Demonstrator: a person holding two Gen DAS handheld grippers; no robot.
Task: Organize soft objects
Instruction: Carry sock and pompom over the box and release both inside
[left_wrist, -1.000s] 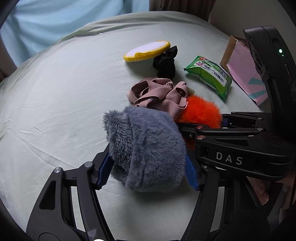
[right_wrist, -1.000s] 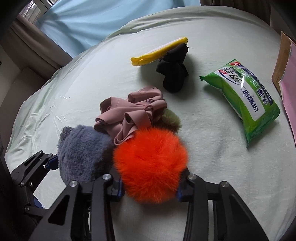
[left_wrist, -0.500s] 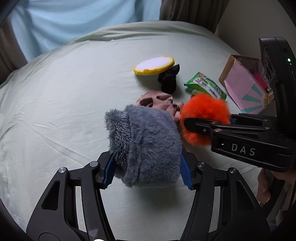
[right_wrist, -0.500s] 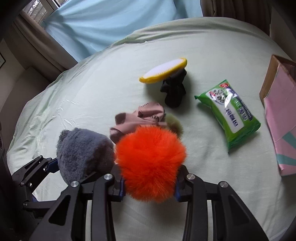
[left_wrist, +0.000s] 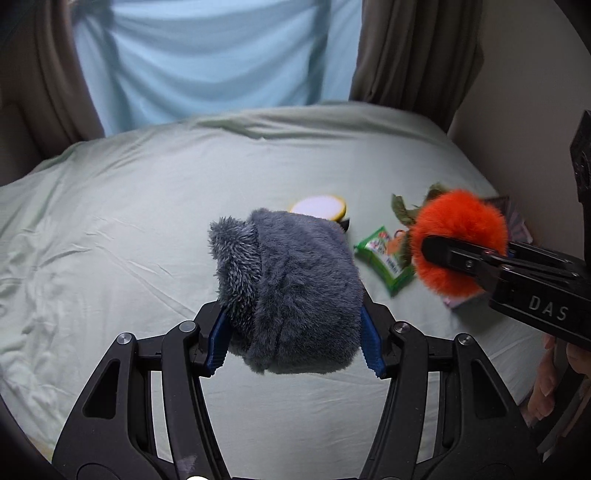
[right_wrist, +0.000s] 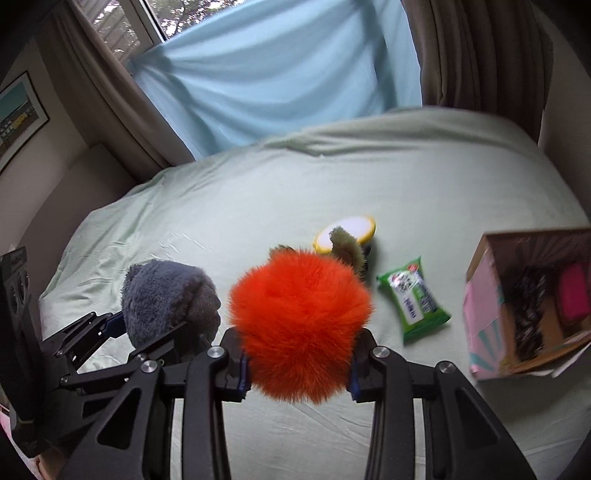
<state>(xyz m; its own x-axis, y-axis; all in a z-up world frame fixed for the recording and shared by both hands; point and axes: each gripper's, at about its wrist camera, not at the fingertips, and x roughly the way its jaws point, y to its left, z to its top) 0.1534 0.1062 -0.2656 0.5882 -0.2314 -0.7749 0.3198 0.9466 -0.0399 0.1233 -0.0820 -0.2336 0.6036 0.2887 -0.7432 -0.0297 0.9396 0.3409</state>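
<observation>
**Operator A:** Handling properties first. We judge the grey fuzzy item (left_wrist: 291, 291) light, soft and compressible; pile this long can slide under the pads, so hold across the bulk, not the loose nap. The left gripper (left_wrist: 295, 343) does so: jaws partly closed, blue pads pressed into both flanks, item at lower centre of the left wrist view, clear of the bed sheet (left_wrist: 129, 229).

**Operator B:** Same judgement for the orange pom-pom (right_wrist: 301, 325): very light, nothing rigid visible. The right gripper (right_wrist: 297, 373) is narrowly closed on its lower half, at centre of the right wrist view. Olive-green fuzzy pieces (right_wrist: 347, 247) trail from its upper edge; we cannot tell how firmly they are attached.

**Operator A:** Count.

**Operator B:** In hand: one grey item, one pom-pom. On the sheet, middle of frame: one yellow-rimmed white pad (right_wrist: 345, 229) and one green wipes pack (right_wrist: 413, 299). At right edge: one open pink box (right_wrist: 528, 302), holding one dark patterned item and one magenta item. A small dark object behind the pom-pom is too hidden to identify.

**Operator A:** We read the box as the likely destination.
</observation>
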